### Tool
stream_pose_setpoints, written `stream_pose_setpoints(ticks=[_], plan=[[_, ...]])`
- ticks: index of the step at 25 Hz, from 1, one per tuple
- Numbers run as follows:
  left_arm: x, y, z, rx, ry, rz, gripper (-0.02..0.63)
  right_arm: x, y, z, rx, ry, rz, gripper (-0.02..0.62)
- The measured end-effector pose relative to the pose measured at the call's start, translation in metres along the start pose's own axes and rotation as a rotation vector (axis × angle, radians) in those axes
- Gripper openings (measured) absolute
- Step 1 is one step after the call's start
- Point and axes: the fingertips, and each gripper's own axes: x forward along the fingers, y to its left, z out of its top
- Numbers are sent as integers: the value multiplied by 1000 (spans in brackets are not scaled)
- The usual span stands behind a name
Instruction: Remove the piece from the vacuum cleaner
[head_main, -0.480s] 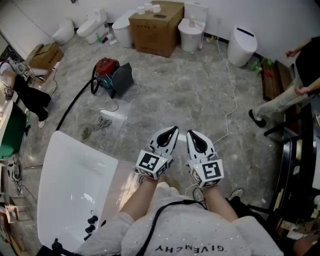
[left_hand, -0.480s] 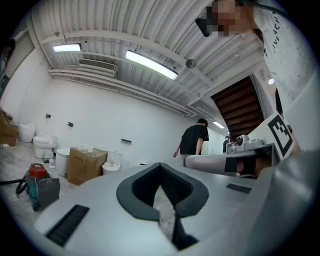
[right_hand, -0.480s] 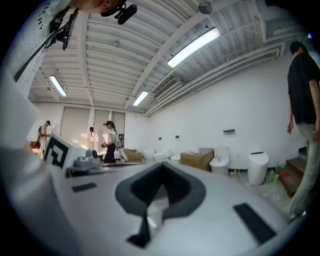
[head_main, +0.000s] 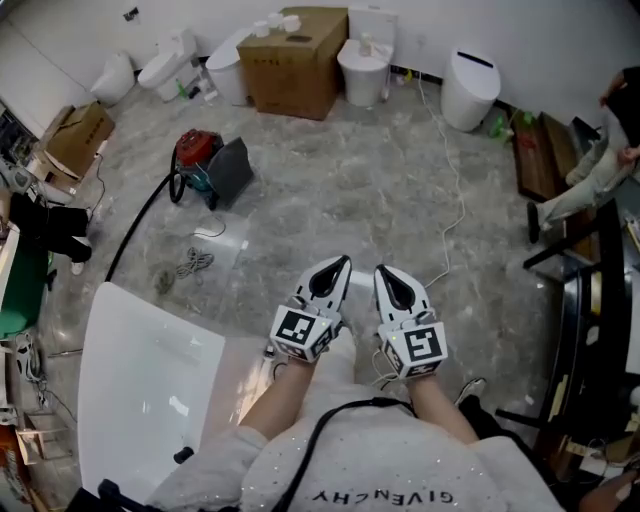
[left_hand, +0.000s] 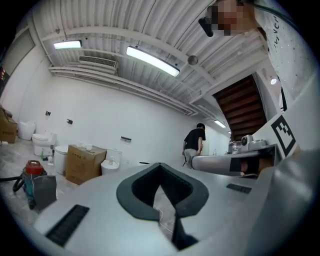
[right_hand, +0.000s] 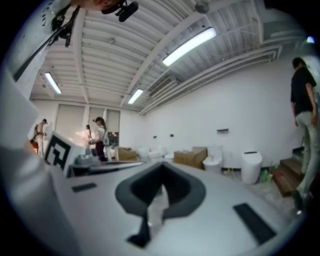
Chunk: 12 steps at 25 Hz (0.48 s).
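Note:
A red and teal vacuum cleaner (head_main: 200, 163) stands on the grey floor at the far left, with a black hose (head_main: 140, 222) trailing toward me. It also shows at the left edge of the left gripper view as the vacuum cleaner (left_hand: 34, 182). Both grippers are held side by side close to my body, well short of the vacuum. My left gripper (head_main: 337, 263) is shut with nothing in it. My right gripper (head_main: 385, 272) is shut and empty too. In each gripper view the jaws meet at a point over bare floor.
A white bathtub (head_main: 140, 380) lies at lower left. A cardboard box (head_main: 290, 60) and several white toilets (head_main: 470, 88) line the far wall. A white cable (head_main: 452, 200) runs across the floor. A person (head_main: 600, 170) stands at right by dark steps (head_main: 535, 150).
The head view has shifted: the vacuum cleaner, box and toilets now sit slightly further up and left. Both grippers stay shut in about the same place.

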Motion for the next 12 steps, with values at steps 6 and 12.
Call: stream_pose_setpoints(ticks=[6,12], plan=[[47,28,-12,8,7,-12,18,45,-30,-5,-14,10,1,14],[112,68,-14,15,14,-46,18,112,-74,3,-34,36,9,14]])
